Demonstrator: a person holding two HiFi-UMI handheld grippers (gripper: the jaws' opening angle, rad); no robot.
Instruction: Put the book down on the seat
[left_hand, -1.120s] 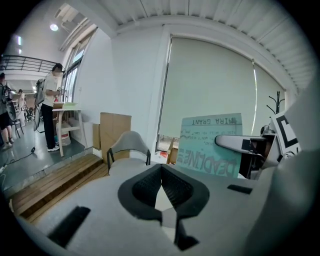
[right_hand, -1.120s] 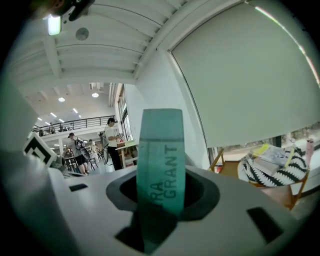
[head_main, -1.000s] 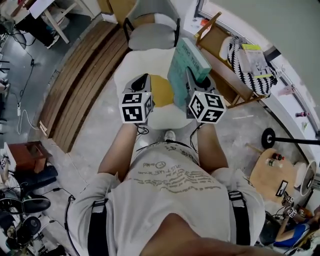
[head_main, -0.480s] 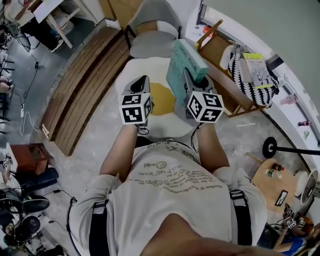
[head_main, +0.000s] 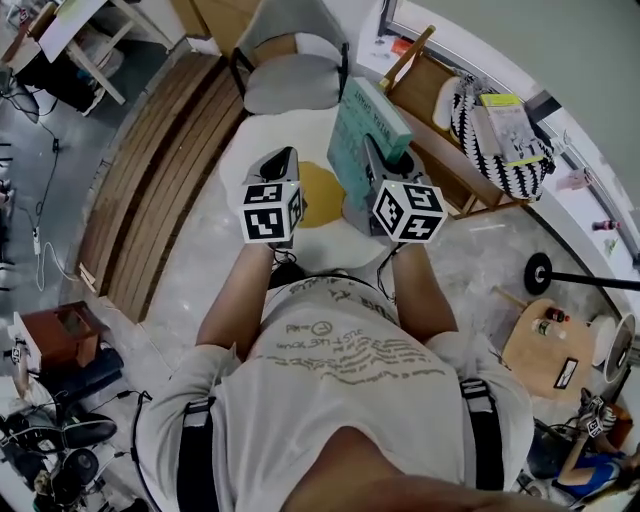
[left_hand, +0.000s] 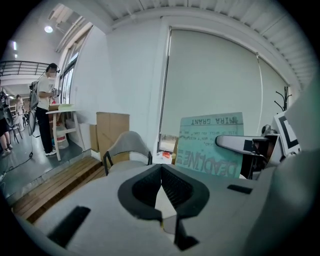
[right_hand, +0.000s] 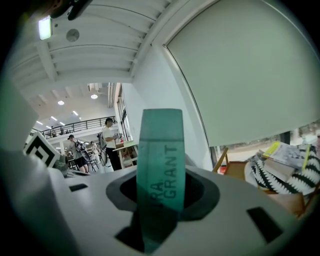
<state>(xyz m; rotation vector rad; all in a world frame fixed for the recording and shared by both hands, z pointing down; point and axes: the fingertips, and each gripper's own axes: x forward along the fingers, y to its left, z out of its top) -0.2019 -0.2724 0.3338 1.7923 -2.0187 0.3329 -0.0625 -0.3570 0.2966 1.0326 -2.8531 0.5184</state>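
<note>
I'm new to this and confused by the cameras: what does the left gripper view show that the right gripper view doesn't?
Left gripper view only: the front cover of the book, a grey chair, and the left gripper, shut and empty. Right gripper view only: the book's spine, clamped in the right gripper, and a striped cushion. Both: that book.

Head view: from above the person (head_main: 340, 370), steeply down onto left tongs (head_main: 284, 158) and right tongs (head_main: 374, 152). Left gripper view: level, toward the wall (left_hand: 132, 75). Right gripper view: tilted upward, book (right_hand: 161, 160) close. All share the book.
</note>
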